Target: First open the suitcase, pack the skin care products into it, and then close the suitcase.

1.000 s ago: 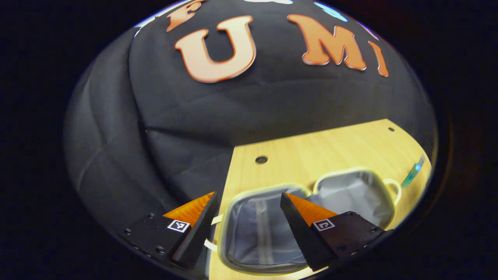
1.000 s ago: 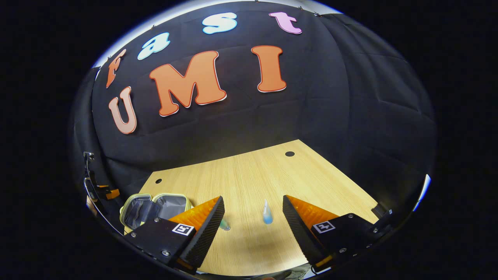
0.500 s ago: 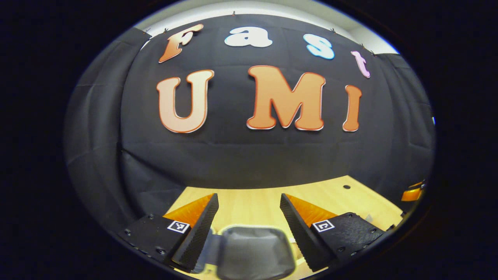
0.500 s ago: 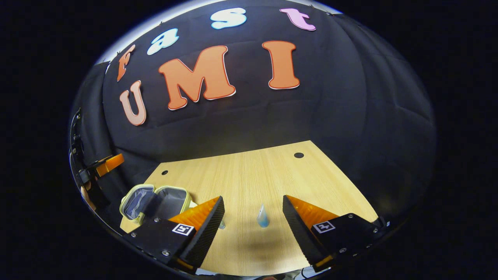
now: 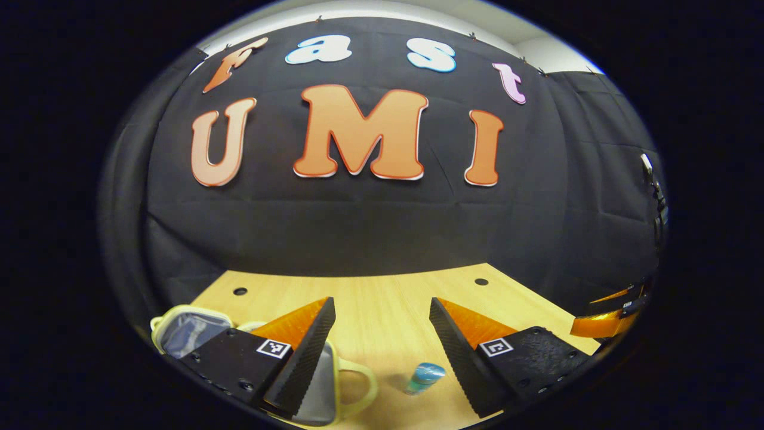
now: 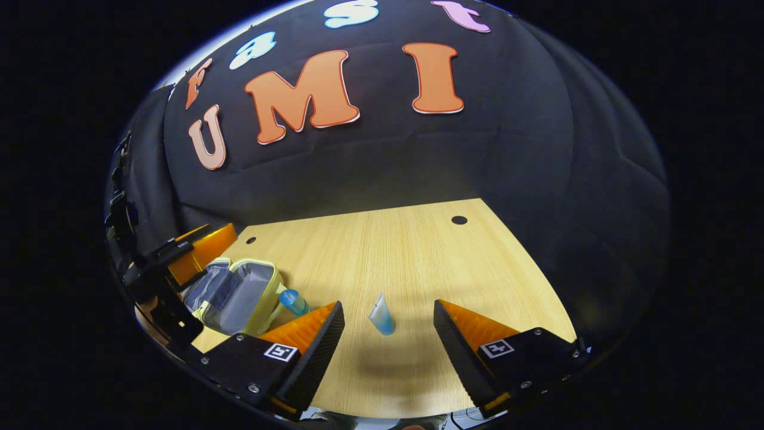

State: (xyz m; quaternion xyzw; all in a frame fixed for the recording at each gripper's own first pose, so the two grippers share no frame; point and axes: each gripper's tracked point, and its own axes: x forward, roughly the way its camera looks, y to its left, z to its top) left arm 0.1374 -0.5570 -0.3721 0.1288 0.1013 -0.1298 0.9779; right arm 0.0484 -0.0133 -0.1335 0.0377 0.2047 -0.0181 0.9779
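A small pale-yellow suitcase (image 6: pixel 271 285) with grey lining lies open on the left of the wooden table (image 6: pixel 412 251). In the left gripper view the suitcase (image 5: pixel 184 332) spreads behind my left finger, its handle toward the middle. A blue-capped bottle (image 6: pixel 293 301) lies just right of the case. The same bottle (image 5: pixel 425 377) shows low between my left gripper's fingers. A pale tube with a blue cap (image 6: pixel 381 315) lies on the table between my right gripper's fingers. My left gripper (image 5: pixel 382 307) is open and holds nothing. My right gripper (image 6: pixel 388 304) is open too, above the tube.
The table has small round holes (image 6: pixel 459 220) near its far edge, which meets the black cloth wall. My left gripper (image 6: pixel 200 249) hovers over the case's far left side; in the left gripper view the right gripper (image 5: pixel 609 316) is at the far right.
The left gripper has swung right: the case slid from between its fingers to the left, and the bottle came into view. The right gripper tipped down toward the tube.
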